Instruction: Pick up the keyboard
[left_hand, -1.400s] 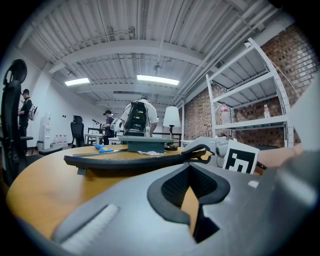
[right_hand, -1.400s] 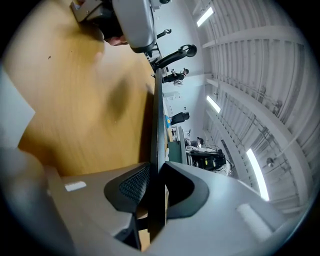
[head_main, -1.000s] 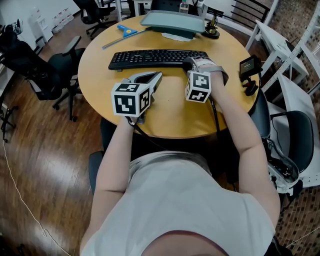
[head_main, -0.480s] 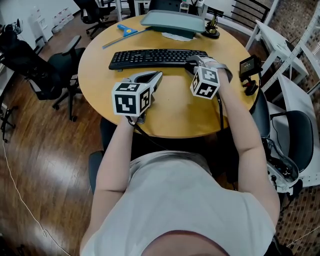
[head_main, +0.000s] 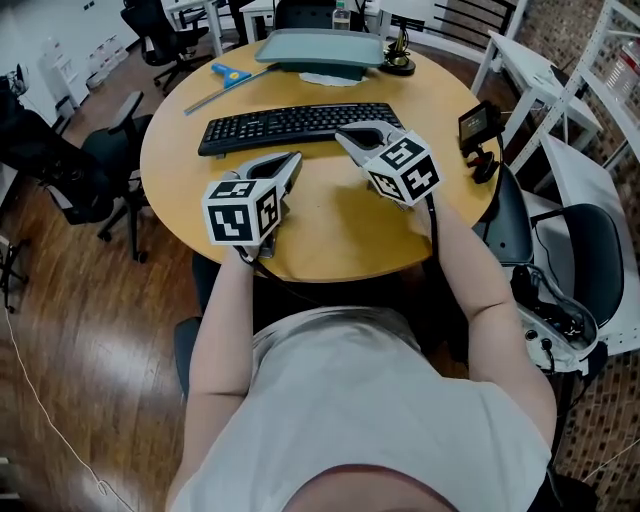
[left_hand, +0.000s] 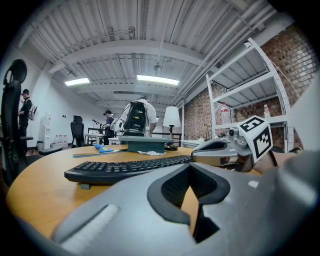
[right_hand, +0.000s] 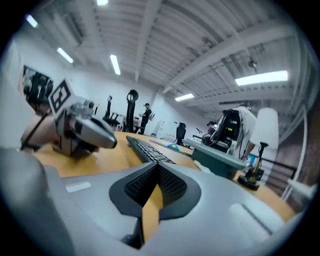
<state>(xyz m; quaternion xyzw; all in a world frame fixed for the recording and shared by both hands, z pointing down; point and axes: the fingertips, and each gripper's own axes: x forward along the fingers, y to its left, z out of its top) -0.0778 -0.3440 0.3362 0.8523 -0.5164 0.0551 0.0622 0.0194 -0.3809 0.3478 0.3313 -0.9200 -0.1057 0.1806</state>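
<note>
The black keyboard (head_main: 290, 124) lies flat across the far half of the round wooden table (head_main: 330, 240). My left gripper (head_main: 292, 160) rests on the table just in front of the keyboard's middle, jaws shut and empty. My right gripper (head_main: 345, 138) hovers above the table at the keyboard's right front edge, rolled over and pointing left, jaws shut on nothing. In the left gripper view the keyboard (left_hand: 125, 167) stretches ahead, with the right gripper (left_hand: 220, 151) beyond it to the right. The right gripper view shows the keyboard (right_hand: 147, 149) and the left gripper (right_hand: 85, 131).
A grey-green stand (head_main: 320, 48) sits behind the keyboard, with a blue-handled tool (head_main: 228, 73) to its left and a small dark ornament (head_main: 400, 60) to its right. A black device on a stand (head_main: 476, 132) juts off the table's right edge. Office chairs (head_main: 85, 165) stand to the left.
My right gripper lifted off the table beside the keyboard's right end, rolled over and drew its jaws shut. The left gripper stayed where it was.
</note>
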